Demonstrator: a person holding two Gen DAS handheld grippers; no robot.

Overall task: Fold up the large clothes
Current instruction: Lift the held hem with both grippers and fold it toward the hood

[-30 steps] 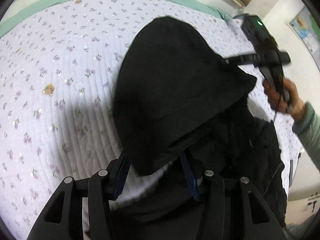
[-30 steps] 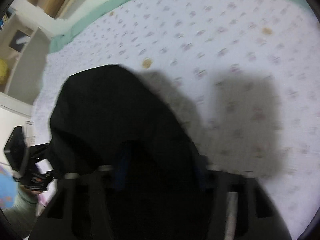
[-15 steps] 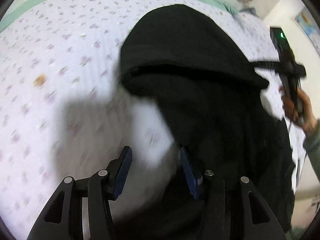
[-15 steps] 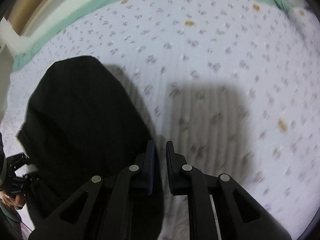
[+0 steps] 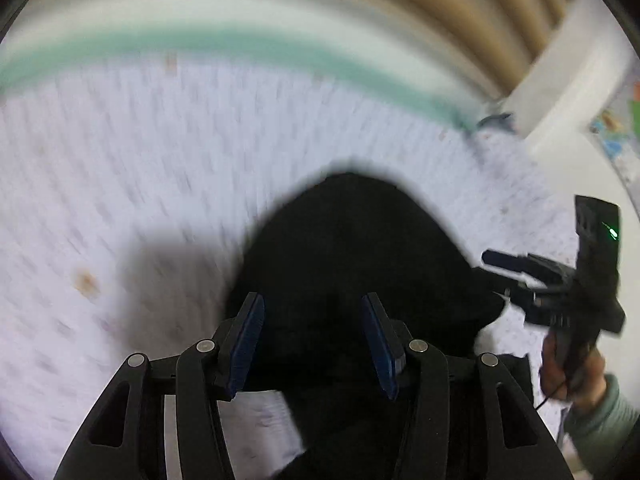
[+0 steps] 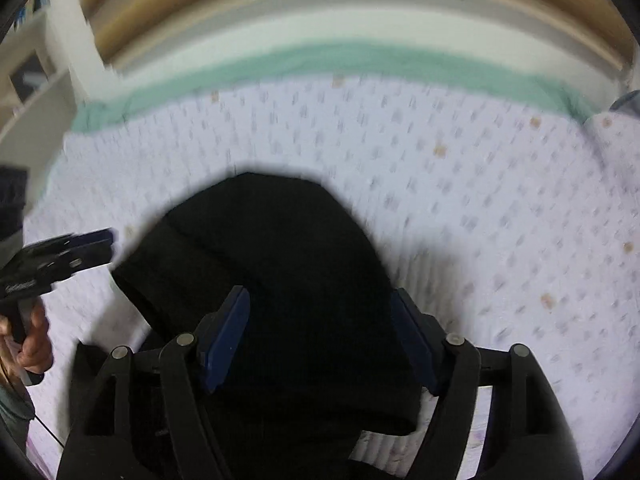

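Bedspread (image 6: 500,200) – right claw (image 6: 320,344) newly open

A bedroom at home: a bed under a floral quilt (image 6: 460,208), green sheet (image 6: 320,64) at twelve o'clock, shelves (image 6: 28,80) at ten.

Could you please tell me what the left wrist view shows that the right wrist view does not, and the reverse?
Only the left wrist view shows the right claw from outside, with a green light on its body, and a colourful poster on the wall.

Only the right wrist view shows the left claw from outside and pale shelving at the left.

Both show the black hooded fabric garment lying on the white quilted floral bedspread, the green sheet edge behind it, and open blue-padded claws not gripping the garment.
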